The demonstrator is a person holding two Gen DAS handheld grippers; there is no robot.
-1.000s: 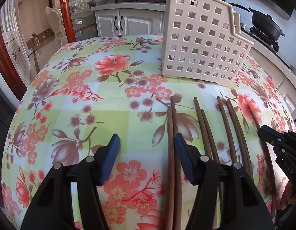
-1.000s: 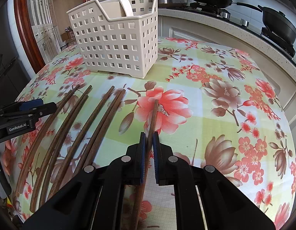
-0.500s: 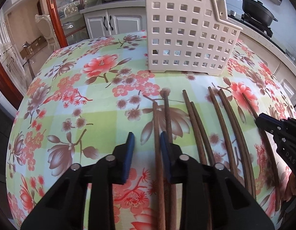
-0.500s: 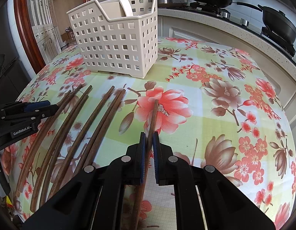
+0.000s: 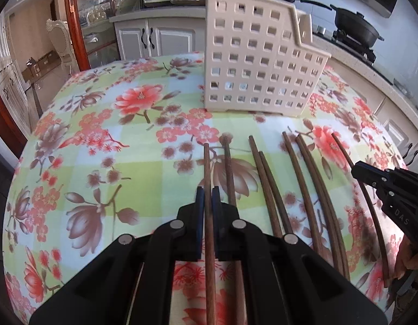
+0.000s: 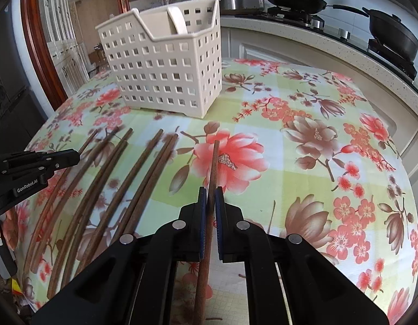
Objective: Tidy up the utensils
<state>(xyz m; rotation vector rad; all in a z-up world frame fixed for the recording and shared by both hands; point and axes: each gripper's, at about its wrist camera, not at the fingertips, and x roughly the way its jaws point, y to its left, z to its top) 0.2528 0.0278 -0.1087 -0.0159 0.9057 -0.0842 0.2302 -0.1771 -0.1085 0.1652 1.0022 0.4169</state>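
Left gripper [image 5: 208, 197] angled down, jaws just clamped on outermost chopstick [image 5: 207, 168], right gripper [image 6: 210, 197] likewise pinching another chopstick [image 6: 213, 162]

White lettering "GenRobot.AI" is showing on the black body of the left tongs [image 6: 73, 157], seen in the right wrist view at the far left of the white basket [image 6: 165, 70]. White letters "DAS" are showing on the black body of the right tongs [image 5: 356, 169], seen in the left wrist view at the right of the basket; further letters may be cut off. No other text is reading clearly.
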